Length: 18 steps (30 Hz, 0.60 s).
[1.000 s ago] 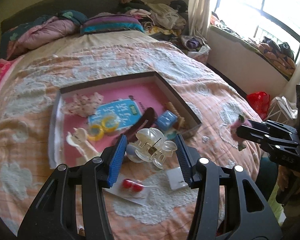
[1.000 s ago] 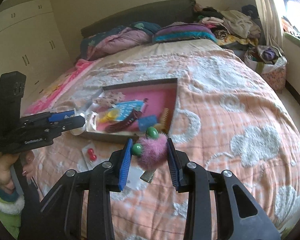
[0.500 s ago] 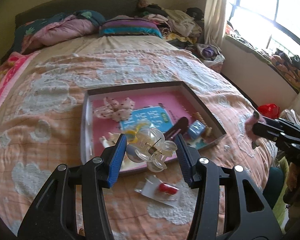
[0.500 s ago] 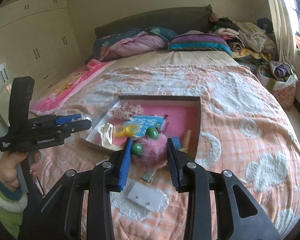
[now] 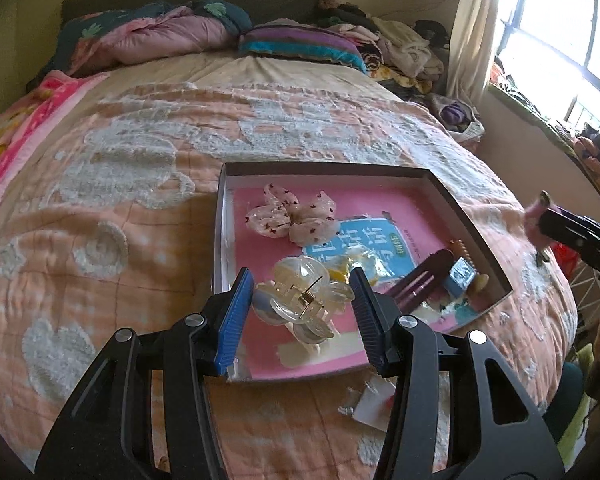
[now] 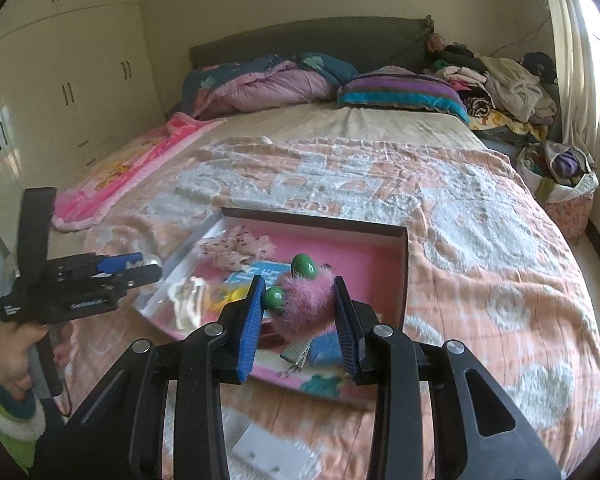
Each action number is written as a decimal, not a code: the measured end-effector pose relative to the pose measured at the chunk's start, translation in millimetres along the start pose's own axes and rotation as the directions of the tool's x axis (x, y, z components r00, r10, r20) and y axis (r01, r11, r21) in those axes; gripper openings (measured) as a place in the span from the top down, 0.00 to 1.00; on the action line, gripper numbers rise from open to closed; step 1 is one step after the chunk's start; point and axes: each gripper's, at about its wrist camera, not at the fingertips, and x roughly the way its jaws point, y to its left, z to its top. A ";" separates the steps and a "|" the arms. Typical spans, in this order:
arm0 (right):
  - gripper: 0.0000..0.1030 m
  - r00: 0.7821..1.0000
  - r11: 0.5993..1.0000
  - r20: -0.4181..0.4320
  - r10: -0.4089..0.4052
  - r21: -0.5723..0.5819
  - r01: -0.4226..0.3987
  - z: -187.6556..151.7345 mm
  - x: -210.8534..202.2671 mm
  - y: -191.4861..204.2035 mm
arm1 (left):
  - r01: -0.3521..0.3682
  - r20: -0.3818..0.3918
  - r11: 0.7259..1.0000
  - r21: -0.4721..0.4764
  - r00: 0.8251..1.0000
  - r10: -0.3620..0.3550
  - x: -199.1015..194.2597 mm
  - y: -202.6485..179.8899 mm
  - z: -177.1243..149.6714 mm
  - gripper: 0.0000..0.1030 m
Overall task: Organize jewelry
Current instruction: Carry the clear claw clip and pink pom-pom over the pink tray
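Fingers of the left gripper (image 5: pixel 302 300) closed on a clear claw clip (image 5: pixel 300 298); fingers of the right gripper (image 6: pixel 296 312) closed on a pink fuzzy clip (image 6: pixel 306 306) with green beads. Both clips hang above the near end of the shallow pink-lined box (image 5: pixel 466 216) on the bed (image 5: pixel 120 208). Inside the box: a fabric bow (image 5: pixel 290 220) at the far end, a blue card (image 5: pixel 360 246) mid-box. Step in hand, judged: placing. Next move calls for lowering over bare pink lining, then opening. One white card (image 5: pixel 374 402) lies on the bed just outside the box's near wall.
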 end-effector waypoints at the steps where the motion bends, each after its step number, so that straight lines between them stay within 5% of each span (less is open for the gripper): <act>1: 0.68 1.000 1.000 -0.006 -0.007 -0.003 0.007 1.9 6.5 -2.3 | -0.001 -0.004 1.000 0.000 1.000 0.001 3.2 0.0 0.5 0.60; 18: 0.68 0.986 0.998 -0.156 -0.056 0.026 0.061 -7.9 83.4 -34.4 | -0.013 -0.050 0.999 0.033 0.999 0.015 28.1 -9.7 -1.3 0.60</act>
